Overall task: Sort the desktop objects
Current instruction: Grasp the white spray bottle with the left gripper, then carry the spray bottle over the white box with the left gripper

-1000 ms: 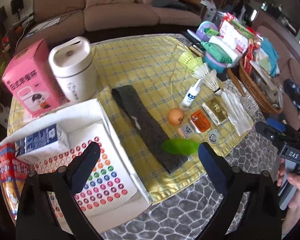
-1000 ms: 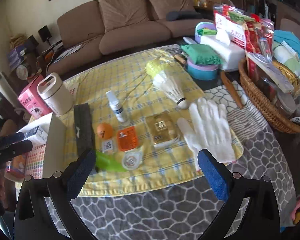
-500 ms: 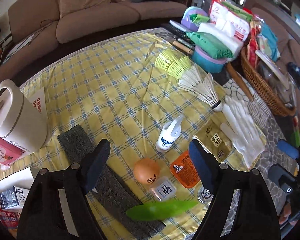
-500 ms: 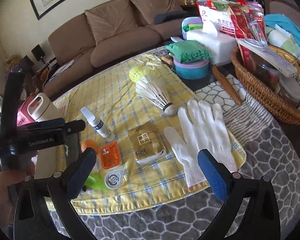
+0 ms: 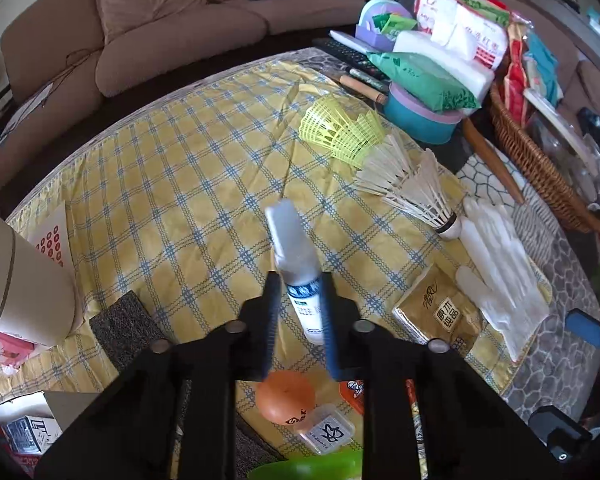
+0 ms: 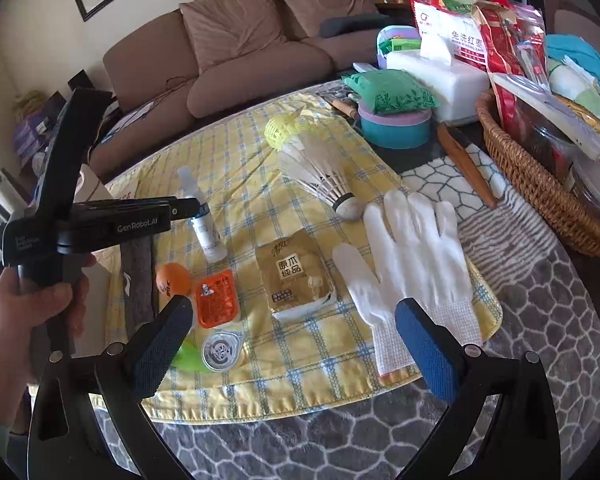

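Note:
A white spray bottle (image 5: 296, 264) with a blue-and-white label stands tilted on the yellow checked cloth (image 5: 188, 184). My left gripper (image 5: 300, 280) has its jaws closing on the bottle's body, and both pads press its sides. The right wrist view shows the same grip on the bottle (image 6: 204, 220), with a hand around the left gripper's handle. My right gripper (image 6: 292, 308) hangs open over the cloth's near edge with nothing between its fingers. An orange ball (image 5: 286, 396), a gold tissue pack (image 6: 294, 272) and a white glove (image 6: 412, 248) lie close by.
Yellow (image 5: 340, 128) and white shuttlecocks (image 5: 416, 188) lie at the cloth's far right. A grey felt strip (image 5: 120, 328), a white canister (image 5: 16, 288) and a white box (image 5: 20, 412) are at the left. A wicker basket (image 6: 540, 184) and teal tub (image 6: 396, 128) crowd the right.
My left gripper has swung from the white box over to the spray bottle, come down and shut on it. The right gripper has sunk slightly and stays open.

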{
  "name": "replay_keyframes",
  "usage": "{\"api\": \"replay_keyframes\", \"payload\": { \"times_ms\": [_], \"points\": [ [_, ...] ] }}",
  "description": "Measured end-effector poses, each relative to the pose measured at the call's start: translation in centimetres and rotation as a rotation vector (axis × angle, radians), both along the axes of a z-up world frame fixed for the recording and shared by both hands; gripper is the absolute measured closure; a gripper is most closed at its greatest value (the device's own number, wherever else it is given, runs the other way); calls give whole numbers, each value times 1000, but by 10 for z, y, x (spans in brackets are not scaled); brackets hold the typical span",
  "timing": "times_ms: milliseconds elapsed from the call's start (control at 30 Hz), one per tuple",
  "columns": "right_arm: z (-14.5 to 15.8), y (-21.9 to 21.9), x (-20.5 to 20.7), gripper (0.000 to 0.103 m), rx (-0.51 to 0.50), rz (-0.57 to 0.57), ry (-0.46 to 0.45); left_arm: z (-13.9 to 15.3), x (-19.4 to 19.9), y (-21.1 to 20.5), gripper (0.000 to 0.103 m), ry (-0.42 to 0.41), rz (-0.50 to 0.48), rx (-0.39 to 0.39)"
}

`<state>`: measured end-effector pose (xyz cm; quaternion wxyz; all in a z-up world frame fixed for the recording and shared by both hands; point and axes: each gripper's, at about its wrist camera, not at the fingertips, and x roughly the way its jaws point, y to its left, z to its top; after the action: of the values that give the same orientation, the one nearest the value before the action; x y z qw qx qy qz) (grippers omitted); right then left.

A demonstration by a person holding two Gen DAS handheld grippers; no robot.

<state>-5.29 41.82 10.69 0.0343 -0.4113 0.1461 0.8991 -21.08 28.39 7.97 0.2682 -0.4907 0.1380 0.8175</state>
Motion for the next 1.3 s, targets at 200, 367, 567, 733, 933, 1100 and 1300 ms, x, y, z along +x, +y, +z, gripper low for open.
{"api": "replay_keyframes", "payload": {
  "times_ms": [200, 367, 567, 733, 933, 1100, 1300],
  "points": [
    [-2, 3, 0, 1, -15, -3, -5, -6, -30, -15, 78, -112, 102, 89],
    [-4, 6, -1, 1, -19, -8, -15, -20, -56, -16, 34, -185, 163, 77],
    [-7, 4, -3, 1, -12, 7, -29, -53, -54, 16, 62, -227, 114, -49],
    [-7, 1, -4, 6, -10, 28, -25, -56, -49, 20, 82, -202, 86, -60],
    [2, 17, 0, 14, -276, 20, 85, -13, -24, -9, 82, -156, -29, 112],
    [-6, 44, -1, 34, -660, -37, 214, 32, 33, -39, 82, -37, -197, 226],
    [13, 17, -14, 48, -710, 115, 277, 60, 94, -53, 82, -41, -334, 254]
  ]
}}
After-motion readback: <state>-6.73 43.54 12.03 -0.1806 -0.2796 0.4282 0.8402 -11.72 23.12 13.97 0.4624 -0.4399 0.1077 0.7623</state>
